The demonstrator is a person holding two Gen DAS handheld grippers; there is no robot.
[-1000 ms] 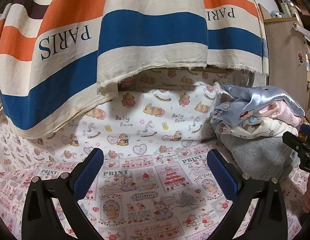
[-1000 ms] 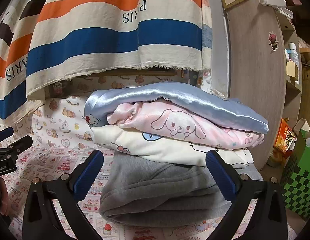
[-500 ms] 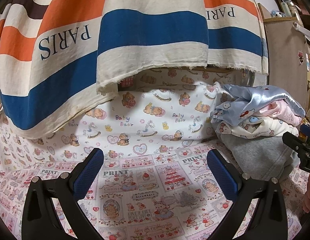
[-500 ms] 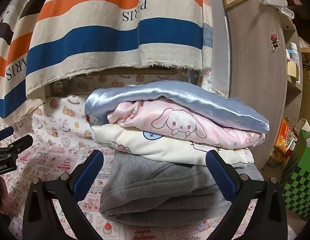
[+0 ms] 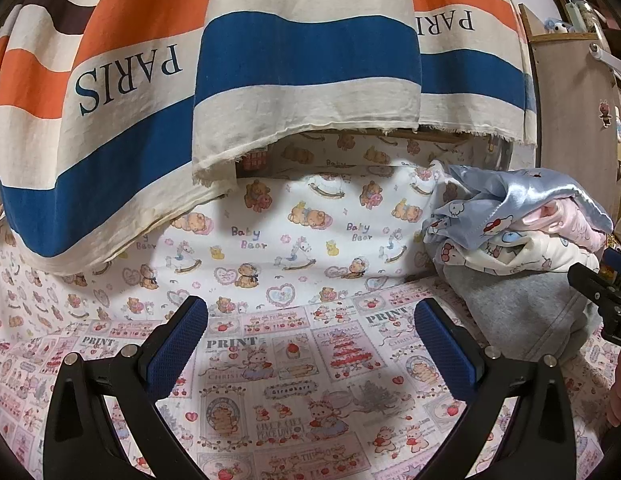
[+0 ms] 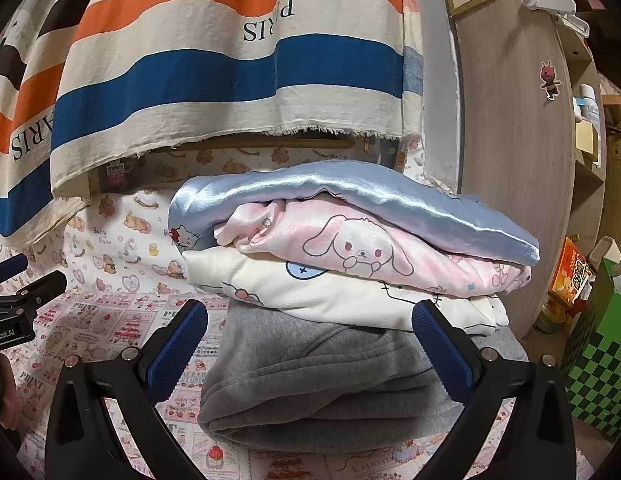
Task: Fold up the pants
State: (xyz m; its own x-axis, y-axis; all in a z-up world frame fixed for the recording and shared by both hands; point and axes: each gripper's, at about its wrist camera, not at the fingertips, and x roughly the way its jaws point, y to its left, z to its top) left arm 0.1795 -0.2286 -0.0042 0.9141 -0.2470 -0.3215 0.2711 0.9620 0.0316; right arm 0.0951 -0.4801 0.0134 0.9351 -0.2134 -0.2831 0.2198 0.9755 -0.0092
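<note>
Four folded garments sit stacked at the right edge of the cartoon-printed bedsheet (image 5: 294, 364): shiny blue satin pants (image 6: 350, 192) on top, pink bunny-print pants (image 6: 350, 244), cream cartoon-print pants (image 6: 310, 292), thick grey fleece pants (image 6: 310, 384) lowest. Left gripper (image 5: 310, 344) and right gripper (image 6: 310, 344) gape wide (nothing held).

Wide open stretch of printed cloth (image 5: 310, 392) ahead of your left gripper (image 5: 310, 344), nothing on it. To its right, the stacked garments (image 5: 522, 264) block the way. Your right gripper (image 6: 310, 348) faces that stack (image 6: 350, 280) straight on, fingers apart. The striped curtain (image 6: 230, 80) hangs low behind, and the wooden cabinet (image 6: 518, 160) walls off the right.
</note>
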